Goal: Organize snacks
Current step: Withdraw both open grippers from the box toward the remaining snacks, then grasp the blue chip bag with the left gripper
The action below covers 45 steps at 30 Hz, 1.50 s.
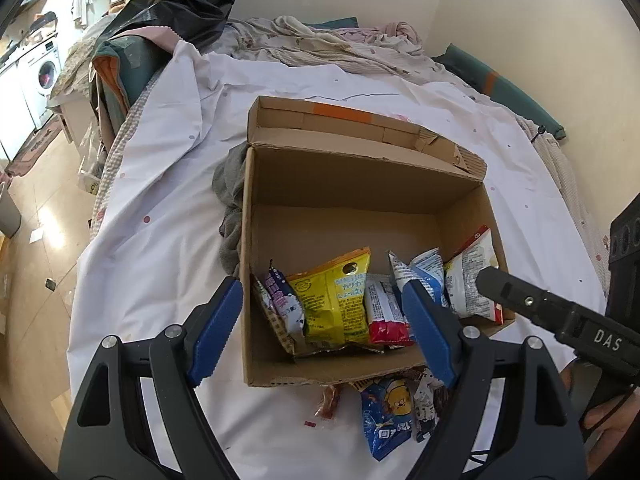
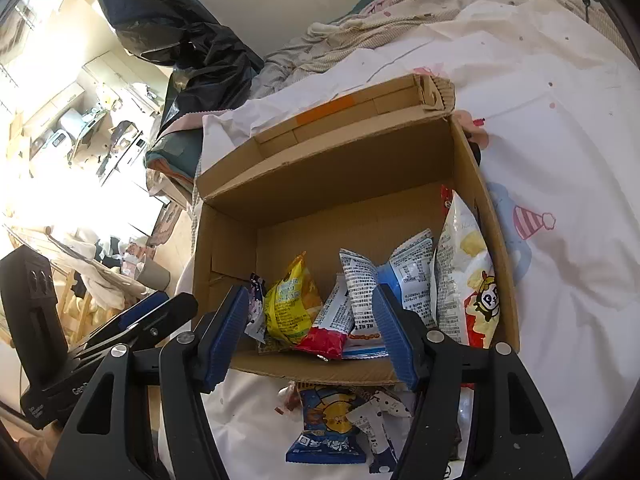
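An open cardboard box (image 1: 352, 184) (image 2: 336, 168) lies on a white bedsheet. Several snack packets stand along its near wall: a yellow packet (image 1: 340, 300) (image 2: 290, 304), a red-and-white one (image 1: 386, 316) (image 2: 330, 326), a blue-and-white one (image 1: 426, 276) (image 2: 404, 280) and a white chip bag (image 1: 472, 280) (image 2: 466, 276). My left gripper (image 1: 324, 328) is open and empty above the box's near edge. My right gripper (image 2: 310, 334) is open and empty there too. A blue cartoon packet (image 1: 388, 416) (image 2: 326, 424) and other loose snacks lie on the sheet in front of the box.
A grey cloth (image 1: 230, 208) lies against the box's left side. Crumpled bedding (image 1: 332, 44) and a black plastic bag (image 1: 188, 4) are at the far end of the bed. The floor and a washing machine (image 1: 44, 76) are to the left.
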Available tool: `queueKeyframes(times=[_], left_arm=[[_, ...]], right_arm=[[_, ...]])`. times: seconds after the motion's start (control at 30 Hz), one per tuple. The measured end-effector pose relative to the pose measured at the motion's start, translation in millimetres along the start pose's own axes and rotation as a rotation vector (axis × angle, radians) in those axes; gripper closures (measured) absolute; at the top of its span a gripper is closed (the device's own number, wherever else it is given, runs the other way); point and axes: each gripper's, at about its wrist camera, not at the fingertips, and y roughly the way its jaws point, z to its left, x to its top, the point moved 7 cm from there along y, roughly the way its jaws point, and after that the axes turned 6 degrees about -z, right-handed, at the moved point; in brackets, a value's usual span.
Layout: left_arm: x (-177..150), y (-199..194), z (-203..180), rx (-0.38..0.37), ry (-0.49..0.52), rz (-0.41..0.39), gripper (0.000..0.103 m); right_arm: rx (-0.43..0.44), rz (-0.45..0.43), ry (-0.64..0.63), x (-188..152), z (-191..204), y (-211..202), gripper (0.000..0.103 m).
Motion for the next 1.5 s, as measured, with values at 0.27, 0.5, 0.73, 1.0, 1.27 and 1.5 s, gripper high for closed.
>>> queueKeyframes(times=[0.27,0.5,0.73,1.0,1.27,1.5], left_arm=[[-4,-15,2,-0.007,0.001,-0.018,0.024],[-5,-38,6,-0.003,0.012,-0.062,0.008],[-25,-37,9,0.005,0.005,-0.01,0.004],[-42,-44,16,0.025,-0.014,0.008,0.004],[-56,-41,20,0.038,-0.057,0.038,0.004],[-65,-32,16,0.034,-0.085,0.07,0.005]], right_arm=[[0.001,-0.022,0.013,0,1,-11,0.021],[0.01,-0.019,0.02,-10,6,-28,0.011],[-0.005,-0.005,-0.013,-24,11,-37,0.008],[-0.04,0.013,0.031,-45,-2,-53,0.008],[-0.091,0.024,0.058,-58,-27,-63,0.008],[-0.138,0.047,0.192,-63,-62,-61,0.008]])
